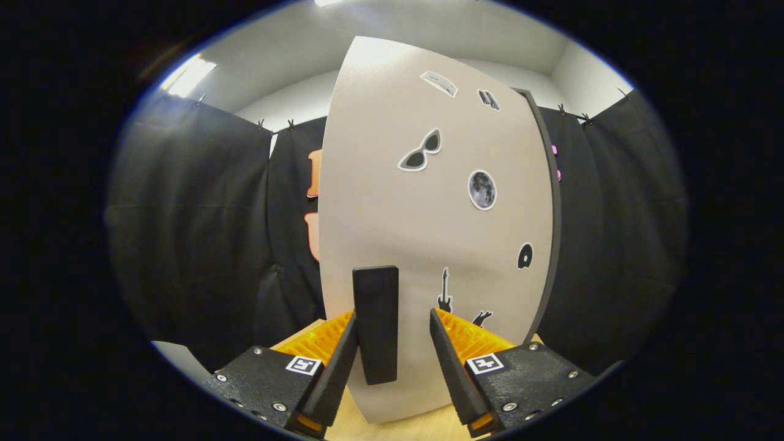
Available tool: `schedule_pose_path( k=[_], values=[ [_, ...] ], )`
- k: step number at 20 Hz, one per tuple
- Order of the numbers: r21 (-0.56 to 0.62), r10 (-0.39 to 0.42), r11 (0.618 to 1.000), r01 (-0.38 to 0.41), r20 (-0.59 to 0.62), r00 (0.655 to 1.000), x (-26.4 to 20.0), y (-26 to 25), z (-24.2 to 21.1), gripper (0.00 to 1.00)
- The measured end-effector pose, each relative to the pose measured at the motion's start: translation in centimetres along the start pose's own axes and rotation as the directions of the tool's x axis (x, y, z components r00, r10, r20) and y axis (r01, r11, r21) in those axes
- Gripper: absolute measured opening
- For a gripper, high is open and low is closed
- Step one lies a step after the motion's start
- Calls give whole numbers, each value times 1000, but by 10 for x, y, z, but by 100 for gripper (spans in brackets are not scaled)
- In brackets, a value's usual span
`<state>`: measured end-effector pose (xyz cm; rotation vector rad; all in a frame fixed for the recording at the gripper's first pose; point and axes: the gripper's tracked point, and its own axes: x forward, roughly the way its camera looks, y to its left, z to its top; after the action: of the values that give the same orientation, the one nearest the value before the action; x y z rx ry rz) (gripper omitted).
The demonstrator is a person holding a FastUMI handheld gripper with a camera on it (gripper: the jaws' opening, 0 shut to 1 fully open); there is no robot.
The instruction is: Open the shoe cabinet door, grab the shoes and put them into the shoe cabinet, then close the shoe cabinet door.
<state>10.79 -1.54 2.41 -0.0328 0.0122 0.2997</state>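
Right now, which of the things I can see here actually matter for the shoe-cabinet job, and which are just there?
Part of the job:
- cabinet door, beige
- black handle on that door
- gripper, open, handle between its fingers, nearer the left one

Just there:
- stickers on the door: sunglasses, moon, guitar
- black cloth wall
- wooden surface underneath

The cabinet door point(429, 202) hides the cabinet's inside (the fingers point(334, 367) cover its lower corners).
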Motion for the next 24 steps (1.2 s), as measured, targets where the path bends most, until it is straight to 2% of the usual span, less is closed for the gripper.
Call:
schedule_pose_path(
  k=[12,24],
  values=[
    [22,-6,1000,6,0,1000,64,26,3,70],
    [-10,-44,999,44,26,999,128,34,6,70]
  ],
)
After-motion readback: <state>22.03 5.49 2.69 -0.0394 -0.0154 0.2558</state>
